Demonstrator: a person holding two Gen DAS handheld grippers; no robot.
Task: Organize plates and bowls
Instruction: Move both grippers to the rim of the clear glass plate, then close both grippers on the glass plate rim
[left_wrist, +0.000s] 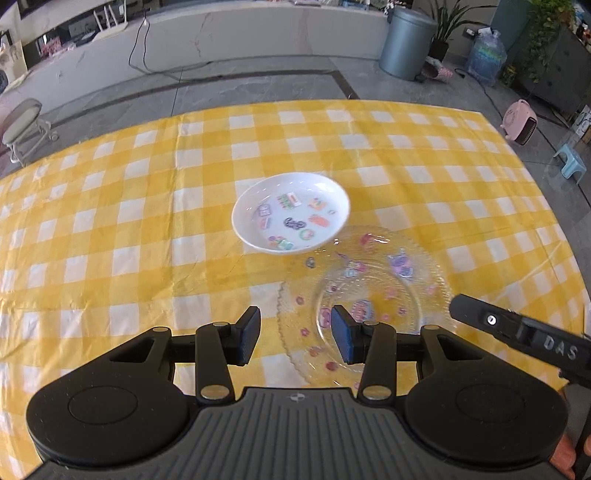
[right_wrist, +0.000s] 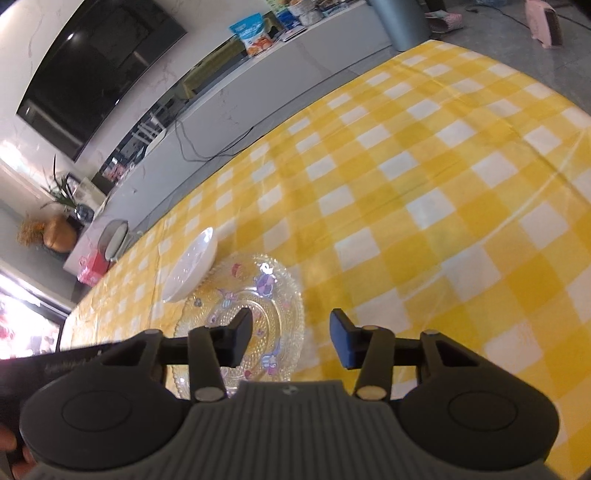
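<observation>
A white bowl (left_wrist: 291, 213) with colourful stickers sits on the yellow checked tablecloth (left_wrist: 110, 221), its near edge resting on the rim of a clear glass plate (left_wrist: 369, 295) with cartoon stickers. My left gripper (left_wrist: 295, 334) is open and empty, above the plate's left rim. In the right wrist view the glass plate (right_wrist: 266, 295) lies left of centre with the white bowl (right_wrist: 192, 264) beyond it. My right gripper (right_wrist: 290, 338) is open and empty over the plate's right edge. The right gripper's body (left_wrist: 524, 332) shows at the left view's right side.
The tablecloth (right_wrist: 443, 184) stretches wide to the right and far side. Beyond the table stand a grey bin (left_wrist: 406, 40), a pink heater (left_wrist: 519, 122), a blue stool (left_wrist: 569, 162) and a folding chair (left_wrist: 22, 125).
</observation>
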